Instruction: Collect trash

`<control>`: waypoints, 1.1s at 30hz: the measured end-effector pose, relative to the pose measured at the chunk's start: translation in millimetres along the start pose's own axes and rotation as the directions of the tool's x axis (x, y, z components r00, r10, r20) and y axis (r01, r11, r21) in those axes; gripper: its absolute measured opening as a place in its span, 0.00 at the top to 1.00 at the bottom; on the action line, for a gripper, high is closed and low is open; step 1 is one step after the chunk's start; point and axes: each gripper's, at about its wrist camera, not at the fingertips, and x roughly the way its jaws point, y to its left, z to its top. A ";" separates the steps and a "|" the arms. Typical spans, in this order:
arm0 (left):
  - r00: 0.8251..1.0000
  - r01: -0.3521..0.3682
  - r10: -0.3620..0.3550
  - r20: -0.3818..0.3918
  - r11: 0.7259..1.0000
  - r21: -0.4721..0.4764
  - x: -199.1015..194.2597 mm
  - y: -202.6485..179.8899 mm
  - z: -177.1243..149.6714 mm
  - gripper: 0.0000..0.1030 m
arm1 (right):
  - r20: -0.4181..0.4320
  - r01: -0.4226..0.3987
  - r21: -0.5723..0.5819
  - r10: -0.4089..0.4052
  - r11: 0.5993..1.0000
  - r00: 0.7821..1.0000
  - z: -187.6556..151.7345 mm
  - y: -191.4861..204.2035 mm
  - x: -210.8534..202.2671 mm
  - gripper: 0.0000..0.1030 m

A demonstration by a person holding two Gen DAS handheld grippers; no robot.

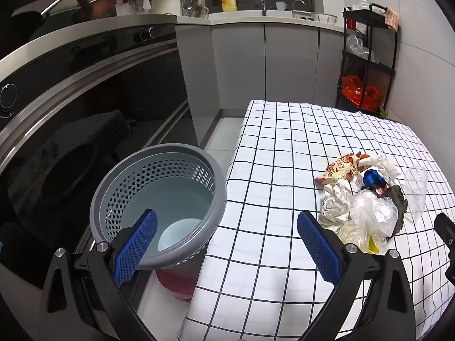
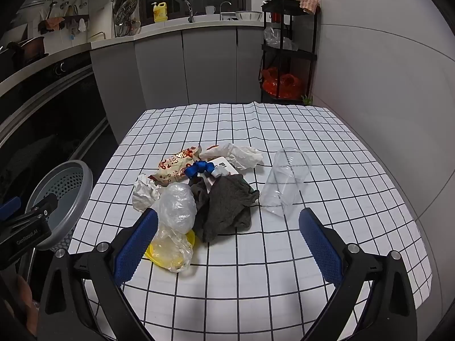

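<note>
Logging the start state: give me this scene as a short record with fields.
surface: table with checked cloth
trash pile: snack wrapper, clear plastic bag, dark cloth, crumpled paper
apart from pile: clear plastic cup, lying on its side
bin: grey perforated basket, beside the table
left gripper: open, empty
right gripper: open, empty

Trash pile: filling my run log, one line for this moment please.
left tool open | right tool open | trash pile on table | basket beside table
</note>
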 end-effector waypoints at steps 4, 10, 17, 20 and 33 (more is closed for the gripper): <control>1.000 0.002 -0.002 0.002 1.000 -0.004 -0.4 2.0 0.1 0.06 | 0.001 -0.002 0.001 0.002 1.000 1.000 0.3 -0.3 -0.3 0.08; 1.000 -0.001 0.001 0.006 1.000 -0.004 -0.8 7.2 -0.2 0.06 | 0.001 -0.003 0.002 0.003 1.000 1.000 0.6 -0.8 -1.1 0.08; 1.000 -0.006 0.006 0.002 1.000 0.008 -2.0 -2.2 2.4 0.06 | 0.003 -0.001 0.003 0.001 1.000 1.000 0.5 -1.2 -1.4 0.08; 1.000 -0.007 0.007 0.001 1.000 0.007 -0.5 0.1 1.4 0.06 | 0.003 -0.001 0.002 0.001 1.000 1.000 0.0 -1.4 -0.3 0.08; 1.000 -0.011 0.011 -0.002 1.000 0.008 3.0 0.4 0.1 0.06 | 0.000 -0.003 0.001 0.003 1.000 1.000 0.0 0.0 -2.1 0.08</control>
